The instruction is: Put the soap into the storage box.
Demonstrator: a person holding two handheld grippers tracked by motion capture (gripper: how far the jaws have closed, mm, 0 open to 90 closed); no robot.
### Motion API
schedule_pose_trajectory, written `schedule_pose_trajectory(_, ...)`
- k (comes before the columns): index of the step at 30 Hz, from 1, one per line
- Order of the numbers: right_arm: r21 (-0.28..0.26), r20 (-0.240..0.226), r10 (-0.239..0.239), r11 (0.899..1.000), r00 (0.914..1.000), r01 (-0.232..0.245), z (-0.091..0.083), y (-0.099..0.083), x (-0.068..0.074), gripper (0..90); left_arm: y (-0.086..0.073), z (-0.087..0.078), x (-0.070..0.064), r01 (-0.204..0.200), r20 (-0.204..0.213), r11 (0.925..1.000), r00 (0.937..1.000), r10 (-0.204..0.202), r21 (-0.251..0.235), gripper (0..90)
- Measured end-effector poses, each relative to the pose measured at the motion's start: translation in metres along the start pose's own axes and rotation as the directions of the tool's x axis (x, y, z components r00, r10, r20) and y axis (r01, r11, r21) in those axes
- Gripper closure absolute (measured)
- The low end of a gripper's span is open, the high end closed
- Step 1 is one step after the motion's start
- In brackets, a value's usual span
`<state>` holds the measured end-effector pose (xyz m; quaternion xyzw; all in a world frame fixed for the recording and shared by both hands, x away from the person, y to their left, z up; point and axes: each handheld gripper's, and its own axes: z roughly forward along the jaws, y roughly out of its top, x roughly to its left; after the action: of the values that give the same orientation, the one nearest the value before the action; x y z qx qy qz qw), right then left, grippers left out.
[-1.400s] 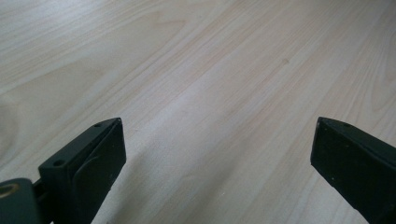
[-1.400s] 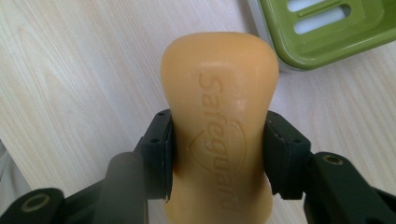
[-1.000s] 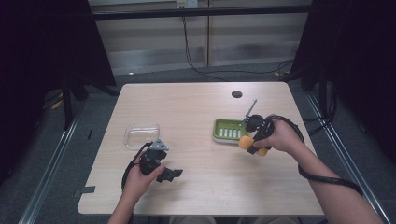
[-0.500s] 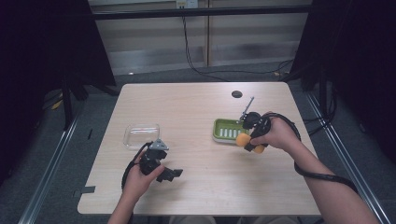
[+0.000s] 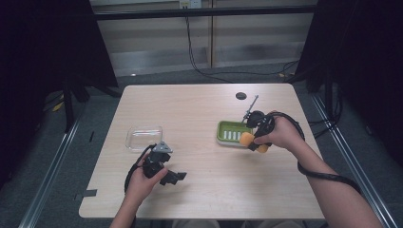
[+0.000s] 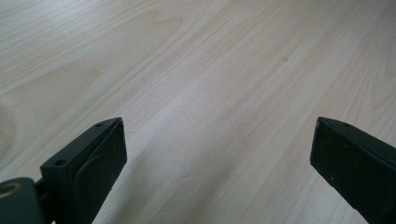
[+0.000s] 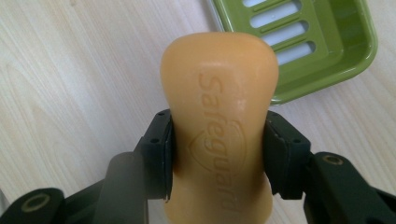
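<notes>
On your pale wood counter [image 5: 209, 118], ringed by dark curtains, your right gripper [image 7: 217, 154] clamps orange soap [image 7: 219, 121]; your left gripper [image 6: 217, 154] gapes wide.

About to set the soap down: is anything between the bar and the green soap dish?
Nothing visible. The right gripper is shut on the orange soap bar, held beside the green soap dish's near rim. The dish's slotted bed looks bare, with only tabletop between.
</notes>
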<state>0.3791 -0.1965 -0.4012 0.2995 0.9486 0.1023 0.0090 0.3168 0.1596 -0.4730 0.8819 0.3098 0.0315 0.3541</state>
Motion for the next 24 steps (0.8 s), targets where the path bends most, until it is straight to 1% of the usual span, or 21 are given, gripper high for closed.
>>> schedule_pose_trajectory(1, -0.001, 0.002, -0.005, 1.0, 1.0, 0.005, 0.0, 0.001, -0.001, 50.1, 0.0, 0.0, 0.0, -0.005, -0.003, 1.0, 1.0, 0.005, 0.007, 3.9)
schedule_pose_trajectory(3, -0.001, 0.002, 0.0, 1.0, 1.0, 0.0, 0.0, 0.002, -0.001, 50.0, 0.0, 0.0, 0.0, -0.005, -0.003, 0.9999, 1.0, 0.005, 0.01, 3.8)
schedule_pose_trajectory(5, -0.002, 0.0, -0.002, 1.0, 1.0, 0.002, 0.001, 0.003, -0.002, 50.0, 0.0, 0.0, 0.0, -0.002, -0.003, 1.0, 1.0, 0.002, 0.006, 3.9)
schedule_pose_trajectory(6, -0.003, 0.0, 0.007, 1.0, 1.0, -0.007, 0.001, 0.004, -0.002, 50.0, 0.0, 0.0, 0.0, -0.002, -0.003, 1.0, 1.0, 0.002, 0.006, 3.9)
schedule_pose_trajectory(10, -0.004, 0.001, 0.002, 1.0, 1.0, -0.002, 0.002, 0.005, -0.003, 50.0, 0.001, 0.0, 0.0, -0.002, -0.002, 1.0, 1.0, 0.002, 0.006, 3.8)
schedule_pose_trajectory(13, -0.004, 0.0, 0.004, 1.0, 1.0, -0.004, 0.002, 0.007, -0.003, 50.0, 0.001, -0.001, 0.0, -0.009, 0.001, 0.9999, 1.0, 0.009, 0.01, 3.8)
schedule_pose_trajectory(19, -0.007, 0.003, -0.008, 1.0, 1.0, 0.008, 0.003, 0.01, -0.005, 50.0, 0.0, 0.0, 0.001, -0.005, 0.0, 0.9999, 1.0, 0.006, 0.011, 3.8)
schedule_pose_trajectory(21, -0.008, 0.007, -0.008, 1.0, 0.9999, 0.008, 0.002, 0.011, -0.005, 50.1, 0.0, 0.001, 0.001, -0.007, 0.002, 0.9999, 1.0, 0.007, 0.012, 3.8)
schedule_pose_trajectory(22, -0.005, 0.007, 0.001, 1.0, 1.0, -0.001, 0.002, 0.011, -0.005, 50.0, 0.0, 0.001, 0.001, -0.005, 0.002, 0.9999, 1.0, 0.005, 0.01, 3.8)
schedule_pose_trajectory(24, -0.011, 0.011, -0.008, 1.0, 0.9999, 0.008, 0.002, 0.012, -0.006, 50.0, 0.001, 0.001, 0.001, -0.013, 0.001, 0.9998, 0.9999, 0.013, 0.017, 3.8)
